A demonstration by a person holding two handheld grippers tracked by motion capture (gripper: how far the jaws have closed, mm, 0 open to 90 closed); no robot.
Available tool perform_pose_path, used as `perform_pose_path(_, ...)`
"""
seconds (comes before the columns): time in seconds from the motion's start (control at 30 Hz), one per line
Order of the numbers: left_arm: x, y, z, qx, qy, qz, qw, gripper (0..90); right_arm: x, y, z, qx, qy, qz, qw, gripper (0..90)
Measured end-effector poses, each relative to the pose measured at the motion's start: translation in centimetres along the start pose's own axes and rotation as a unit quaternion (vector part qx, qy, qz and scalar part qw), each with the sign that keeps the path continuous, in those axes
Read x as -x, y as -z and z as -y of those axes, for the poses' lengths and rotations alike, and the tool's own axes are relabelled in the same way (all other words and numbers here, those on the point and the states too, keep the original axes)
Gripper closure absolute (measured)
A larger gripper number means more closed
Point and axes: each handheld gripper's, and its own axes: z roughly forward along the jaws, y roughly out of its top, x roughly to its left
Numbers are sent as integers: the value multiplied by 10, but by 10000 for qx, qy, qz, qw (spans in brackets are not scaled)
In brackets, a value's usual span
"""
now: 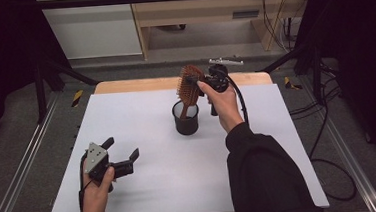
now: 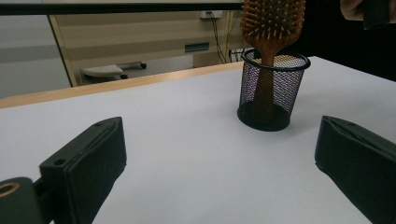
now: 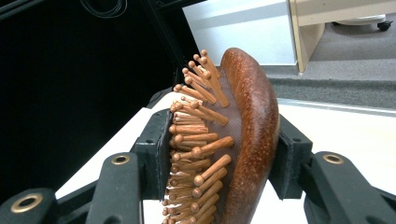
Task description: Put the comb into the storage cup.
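Your right gripper (image 1: 195, 80) clamps the brown wooden-pinned hairbrush (image 1: 189, 86) — handle in mesh cup (image 1: 186, 120); left gripper (image 1: 124, 151), seven o'clock, gapes empty.

— Anything in the way on that table (image 1: 141, 114)?

— The black mesh cup (image 1: 186, 119) stands near the middle, a wooden hairbrush (image 1: 189, 86) sticking up out of it, the right gripper (image 1: 197, 80) clamped on its head.

— And the left gripper (image 1: 123, 154)?

— Jaws wide apart, bare tabletop between it and the cup.
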Motion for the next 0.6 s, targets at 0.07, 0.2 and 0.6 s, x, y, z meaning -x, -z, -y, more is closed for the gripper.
perform_pose_path(0.07, 0, 0, 0, 2, 6, 4, 10000, 23, 3, -1, 1, 21, -27, -8, 10000, 480)
perform_pose_path(0.2, 0, 0, 0, 5, 7, 16, 10000, 23, 6, -2, 1, 21, -93, 2, 10000, 475)
perform_pose_path(0.6, 0, -1, 0, -13, 4, 32, 10000, 23, 10, -2, 1, 1, -115, -57, 9999, 455)
